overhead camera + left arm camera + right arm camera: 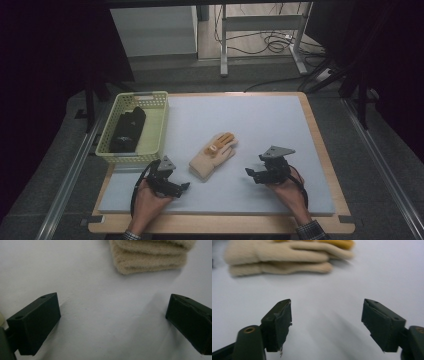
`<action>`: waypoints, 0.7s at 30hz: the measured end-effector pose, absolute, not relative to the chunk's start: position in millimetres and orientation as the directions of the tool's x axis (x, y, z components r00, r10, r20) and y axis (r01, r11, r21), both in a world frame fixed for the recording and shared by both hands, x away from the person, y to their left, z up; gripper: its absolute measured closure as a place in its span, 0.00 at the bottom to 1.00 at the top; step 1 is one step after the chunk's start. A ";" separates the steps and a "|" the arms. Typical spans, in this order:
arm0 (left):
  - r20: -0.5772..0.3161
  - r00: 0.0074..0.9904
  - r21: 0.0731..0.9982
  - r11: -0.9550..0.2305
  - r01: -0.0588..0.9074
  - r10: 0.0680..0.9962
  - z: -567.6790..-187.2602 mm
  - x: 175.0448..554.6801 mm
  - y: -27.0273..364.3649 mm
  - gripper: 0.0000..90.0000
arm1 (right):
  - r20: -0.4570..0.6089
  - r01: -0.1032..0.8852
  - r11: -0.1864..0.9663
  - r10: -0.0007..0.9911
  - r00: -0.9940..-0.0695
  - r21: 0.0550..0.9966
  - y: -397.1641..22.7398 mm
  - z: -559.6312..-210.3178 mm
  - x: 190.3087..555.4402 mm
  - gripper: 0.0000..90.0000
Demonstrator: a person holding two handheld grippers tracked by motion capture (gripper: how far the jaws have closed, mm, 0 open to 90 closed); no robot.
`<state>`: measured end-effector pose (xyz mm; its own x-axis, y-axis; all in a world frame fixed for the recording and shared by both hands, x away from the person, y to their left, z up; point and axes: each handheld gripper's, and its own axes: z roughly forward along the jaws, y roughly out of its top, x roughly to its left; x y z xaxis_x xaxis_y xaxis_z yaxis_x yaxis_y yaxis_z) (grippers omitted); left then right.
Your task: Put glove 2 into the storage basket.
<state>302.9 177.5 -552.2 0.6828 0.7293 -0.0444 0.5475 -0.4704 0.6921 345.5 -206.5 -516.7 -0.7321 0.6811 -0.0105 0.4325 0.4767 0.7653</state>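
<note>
Covering most of the desk [320, 150], a pale blue mat [260, 125]. Standing at its far left edge, a yellow-green basket [150, 98] with dark folded cloth [127, 130] inside. Lying mid-mat between both tools, a stack of cream gloves [213, 155] with an orange-tipped one on top, cuff toward the near left. Resting just left of the cuff, the left hand-held gripper [184, 186], jaws wide apart and holding nothing. Sitting to the right of the gloves, apart from them, the right hand-held gripper [249, 172], jaws likewise spread and empty
</note>
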 end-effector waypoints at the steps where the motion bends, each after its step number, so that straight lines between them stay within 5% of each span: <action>1: -0.044 0.683 0.692 -0.471 0.547 0.729 -552.2 302.9 177.6 0.00 | -0.005 0.443 0.470 0.691 -0.723 0.763 -211.1 -517.9 346.2 0.23; 21: -0.040 0.691 0.676 -0.489 0.550 0.722 -546.6 305.2 175.1 0.01 | -0.053 0.487 0.499 0.735 -0.676 0.717 -226.5 -533.2 351.9 0.14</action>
<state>305.2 175.1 -546.6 0.6912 0.7215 -0.0403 0.5503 -0.4895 0.6764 351.9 -226.5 -533.2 -0.6757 0.7352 -0.0532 0.4867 0.4992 0.7169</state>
